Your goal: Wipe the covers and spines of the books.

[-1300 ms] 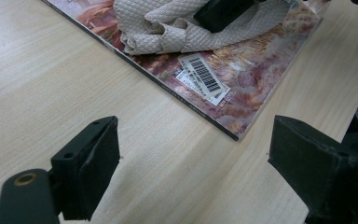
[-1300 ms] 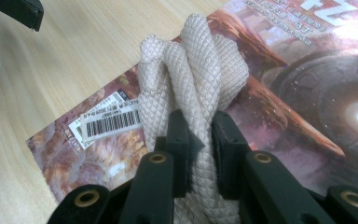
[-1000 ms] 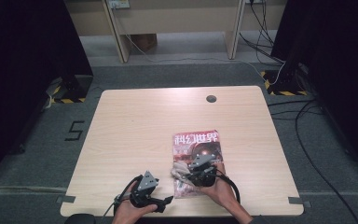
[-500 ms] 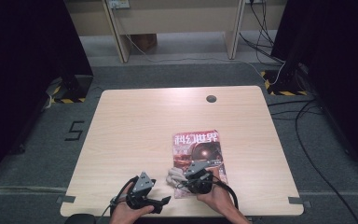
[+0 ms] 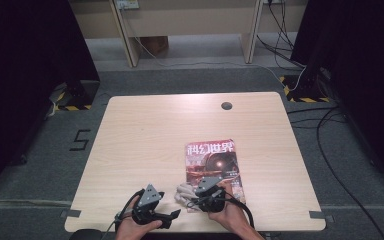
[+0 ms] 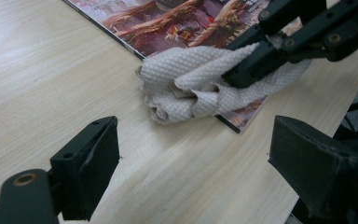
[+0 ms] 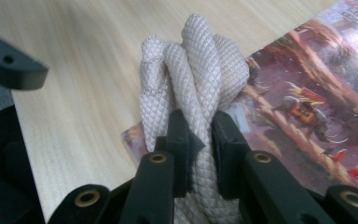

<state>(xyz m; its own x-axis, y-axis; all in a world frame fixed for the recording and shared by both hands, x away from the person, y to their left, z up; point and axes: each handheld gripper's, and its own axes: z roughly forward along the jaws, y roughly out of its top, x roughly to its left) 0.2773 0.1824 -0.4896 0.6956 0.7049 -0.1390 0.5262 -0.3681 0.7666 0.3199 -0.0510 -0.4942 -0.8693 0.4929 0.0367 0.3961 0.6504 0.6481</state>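
A colourful magazine (image 5: 212,160) lies on the wooden table (image 5: 155,130), right of centre near the front. A bunched white woven cloth (image 5: 184,192) rests over its near left corner and partly on the bare wood. My right gripper (image 5: 196,196) is shut on the cloth (image 7: 191,70), which bulges out past the black jaws of the gripper (image 7: 200,130) above the magazine cover (image 7: 317,93). My left gripper (image 5: 174,215) sits at the table's front edge, open and holding nothing. In the left gripper view, that gripper (image 6: 196,140) points at the cloth (image 6: 186,88) a short way ahead.
A round dark cable hole (image 5: 226,105) sits near the table's far edge. The front edge of the table lies just under both hands. Cables (image 5: 330,145) run over the grey floor on the right, and pale furniture legs (image 5: 125,35) stand beyond the table.
My right gripper has slid the cloth toward the near edge and a little left across the magazine's lower part. The left gripper has stayed where it was.
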